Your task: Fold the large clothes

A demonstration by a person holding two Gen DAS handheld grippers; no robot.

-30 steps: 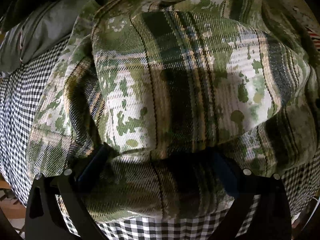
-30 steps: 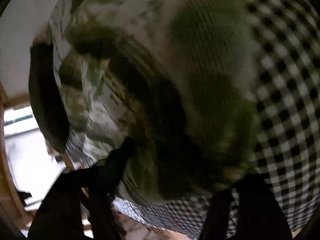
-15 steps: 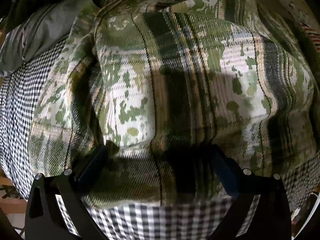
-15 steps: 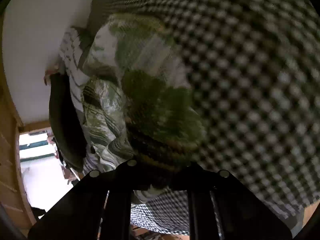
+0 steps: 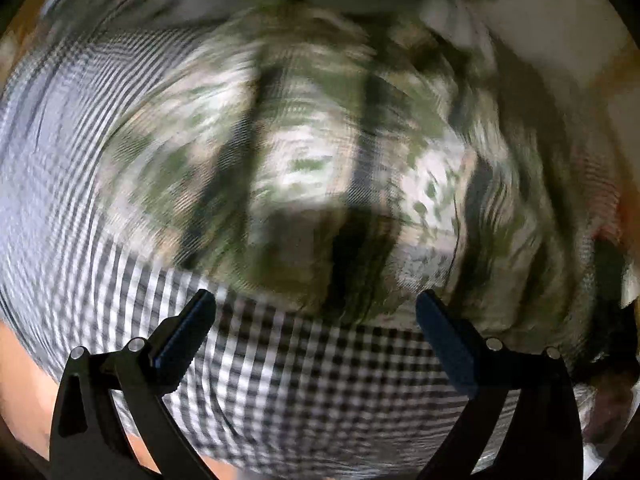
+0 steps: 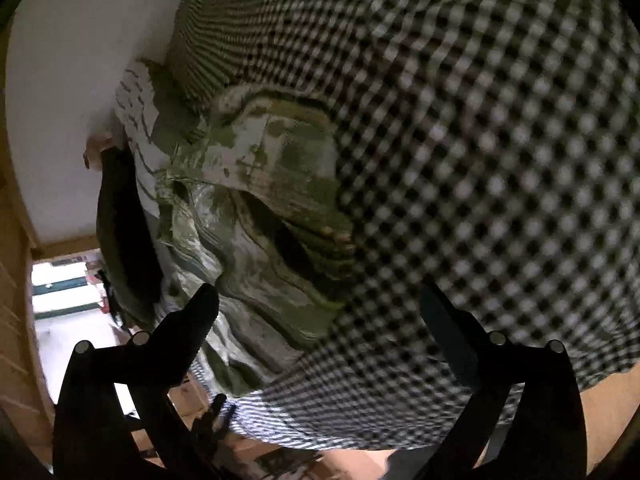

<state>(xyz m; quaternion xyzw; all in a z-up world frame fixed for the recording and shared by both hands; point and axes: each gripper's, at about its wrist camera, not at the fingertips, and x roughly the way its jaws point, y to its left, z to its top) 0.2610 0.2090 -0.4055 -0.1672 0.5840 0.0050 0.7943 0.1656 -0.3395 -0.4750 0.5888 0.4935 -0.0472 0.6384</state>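
Jaws of each hand-held gripper, left [image 5: 316, 312] and right [image 6: 320, 304], stand wide apart, empty, above the shirt [image 5: 320, 152].

A bed is covered by a black-and-white gingham sheet [image 6: 500, 140], seen in both wrist views. A green camouflage-and-plaid flannel garment [image 5: 312, 152] is laid directly on the sheet, bunched in folds near the bed's edge; its outline is blurred in the left wrist view. Beside it, at the wall side, a white cloth with dark stripes [image 6: 134, 120] and a dark garment [image 6: 124, 232] are seen.
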